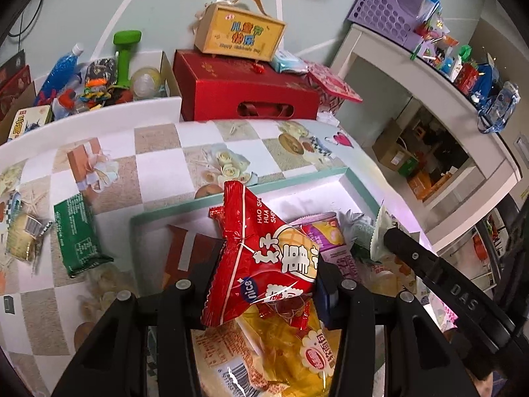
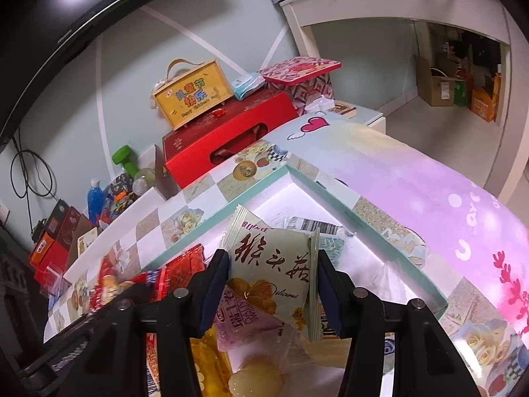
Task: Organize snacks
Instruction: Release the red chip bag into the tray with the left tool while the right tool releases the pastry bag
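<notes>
My left gripper is shut on a red snack packet and holds it above a white box with a teal rim. The box holds several snacks, among them a yellow bread packet and a purple packet. My right gripper is shut on a pale green pastry packet over the same box. Its black finger also shows in the left wrist view. A green packet and a gold snack lie on the table left of the box.
A red gift box with a yellow handled box on top stands at the back of the table. A carton of toys with a green dumbbell is at the back left. A white shelf stands to the right.
</notes>
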The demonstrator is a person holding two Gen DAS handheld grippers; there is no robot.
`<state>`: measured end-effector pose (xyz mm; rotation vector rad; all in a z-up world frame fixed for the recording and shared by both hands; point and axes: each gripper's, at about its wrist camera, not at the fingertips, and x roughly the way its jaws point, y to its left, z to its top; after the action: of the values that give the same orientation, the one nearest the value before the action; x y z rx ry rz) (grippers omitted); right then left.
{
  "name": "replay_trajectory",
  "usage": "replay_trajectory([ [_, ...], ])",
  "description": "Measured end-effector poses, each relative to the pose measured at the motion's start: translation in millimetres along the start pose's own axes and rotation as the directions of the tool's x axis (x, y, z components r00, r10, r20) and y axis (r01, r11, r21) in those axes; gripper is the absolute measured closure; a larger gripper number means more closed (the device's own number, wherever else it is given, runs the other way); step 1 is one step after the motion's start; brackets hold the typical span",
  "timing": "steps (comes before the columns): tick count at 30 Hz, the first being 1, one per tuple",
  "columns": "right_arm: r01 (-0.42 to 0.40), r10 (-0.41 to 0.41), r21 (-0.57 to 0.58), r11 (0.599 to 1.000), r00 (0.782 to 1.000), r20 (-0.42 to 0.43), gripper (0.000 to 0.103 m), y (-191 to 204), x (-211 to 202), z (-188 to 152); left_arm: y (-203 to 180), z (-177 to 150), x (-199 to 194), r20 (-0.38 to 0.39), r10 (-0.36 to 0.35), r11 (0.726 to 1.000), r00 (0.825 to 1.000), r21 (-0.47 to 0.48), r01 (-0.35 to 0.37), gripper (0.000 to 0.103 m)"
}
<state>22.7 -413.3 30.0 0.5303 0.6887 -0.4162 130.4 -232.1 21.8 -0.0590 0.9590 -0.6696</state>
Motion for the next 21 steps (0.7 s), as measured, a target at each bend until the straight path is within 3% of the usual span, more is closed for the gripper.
replay_trajectory([
  [6,-0.009,0.008,-0.017,1.000,1.000,-0.029,0.046,6.0,6.0,-3.1,3.5,-0.9,4.1,-0.015,0.017,1.000,1.000,-0.023,-0.017,0.045],
  [13,-0.004,0.003,-0.031,1.000,0.999,-0.052,0.045,9.9,10.4,-5.7,6.4,-0.3,-8.9,-0.002,0.019,0.999,1.000,-0.030,-0.019,0.044],
  [17,0.034,-0.037,-0.061,0.998,0.998,-0.056,0.033,13.6,11.6,-6.2,13.7,-0.9,-20.7,0.017,0.043,0.998,0.999,-0.051,-0.042,0.030],
  [21,0.030,-0.034,-0.078,0.997,0.998,-0.053,0.029,18.7,10.1,-5.7,24.3,-2.2,-29.8,0.028,0.092,0.994,0.995,-0.065,-0.090,0.029],
])
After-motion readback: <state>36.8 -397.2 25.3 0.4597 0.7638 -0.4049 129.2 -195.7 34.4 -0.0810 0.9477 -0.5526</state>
